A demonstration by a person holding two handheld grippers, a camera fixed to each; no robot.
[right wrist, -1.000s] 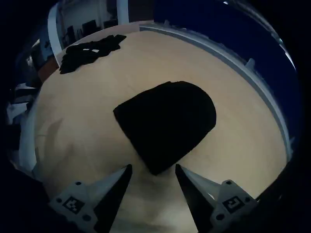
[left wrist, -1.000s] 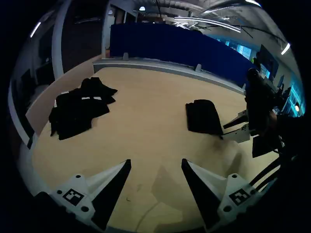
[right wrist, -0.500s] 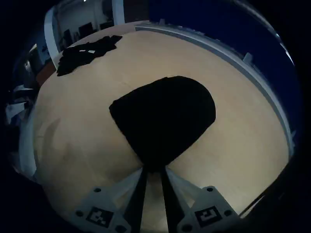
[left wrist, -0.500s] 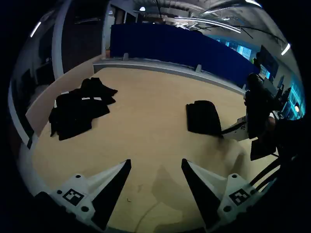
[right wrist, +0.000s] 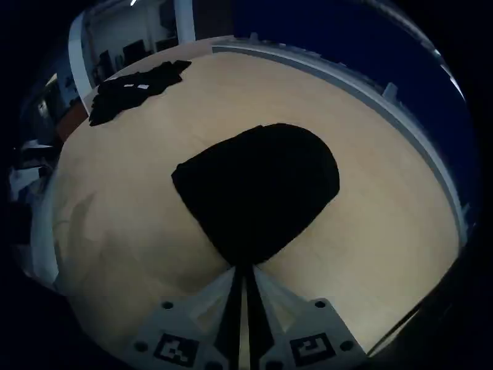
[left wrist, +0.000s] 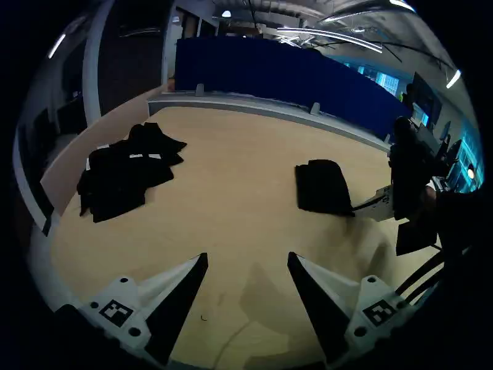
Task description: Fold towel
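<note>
Towel (right wrist: pixel 259 185), black and folded, is seen lying flat on the wooden table (right wrist: pixel 382 203). Its near corner is pinched between the almost closed fingers of the right gripper (right wrist: pixel 244 266). The left gripper (left wrist: pixel 246 256) is held with its fingers spread above bare tabletop, well apart from the towel. A pile of black cloths (left wrist: pixel 120 176) is noted well to the towel's left.

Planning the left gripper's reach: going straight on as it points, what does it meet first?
Likely bare tabletop, passing between the black pile and the folded towel; depth is unclear.
</note>
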